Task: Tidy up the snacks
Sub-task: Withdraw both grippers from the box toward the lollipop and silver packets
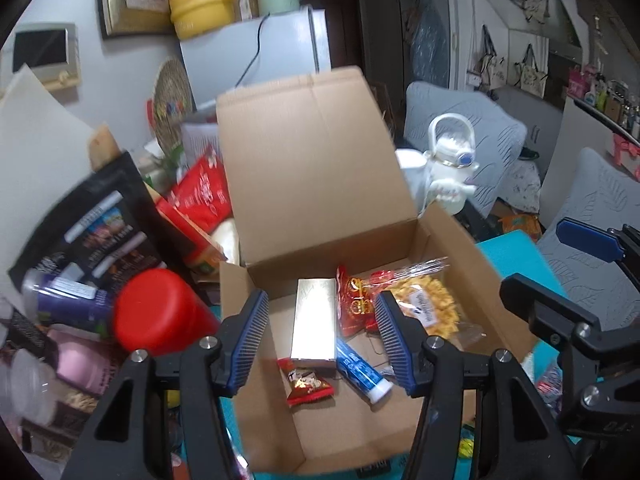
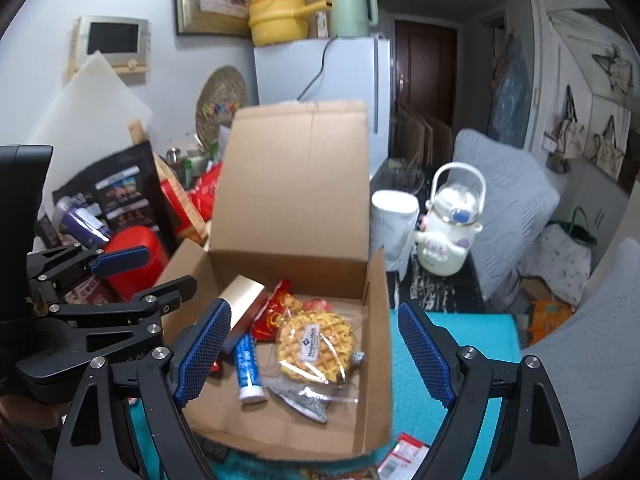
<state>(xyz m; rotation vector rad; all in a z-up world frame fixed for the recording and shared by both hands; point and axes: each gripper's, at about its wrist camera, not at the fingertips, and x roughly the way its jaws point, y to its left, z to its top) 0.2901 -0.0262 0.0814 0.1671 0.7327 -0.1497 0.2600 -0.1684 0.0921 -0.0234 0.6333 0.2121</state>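
Both tongs [image 1: 322,340] [image 2: 314,354] released, empty; only right view shows silver packet [image 2: 302,400] in box [image 2: 372,380].

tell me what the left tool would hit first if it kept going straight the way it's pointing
Most likely the gold box lying in the open cardboard box: it sits centred between the left tool's open fingers. Depth is hard to judge through the fisheye, so the carton floor beside it is possible.

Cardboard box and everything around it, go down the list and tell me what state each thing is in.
Cardboard box: lid flap up, open.
Gold box: lying flat inside, closed.
Waffle snack bag: sealed, lying inside.
Blue tube: capped, lying inside.
Red candy packet: sealed, inside.
Left gripper: fingers apart, empty.
Right gripper: fingers wide, empty.
White kettle bottle: upright, lid closed.
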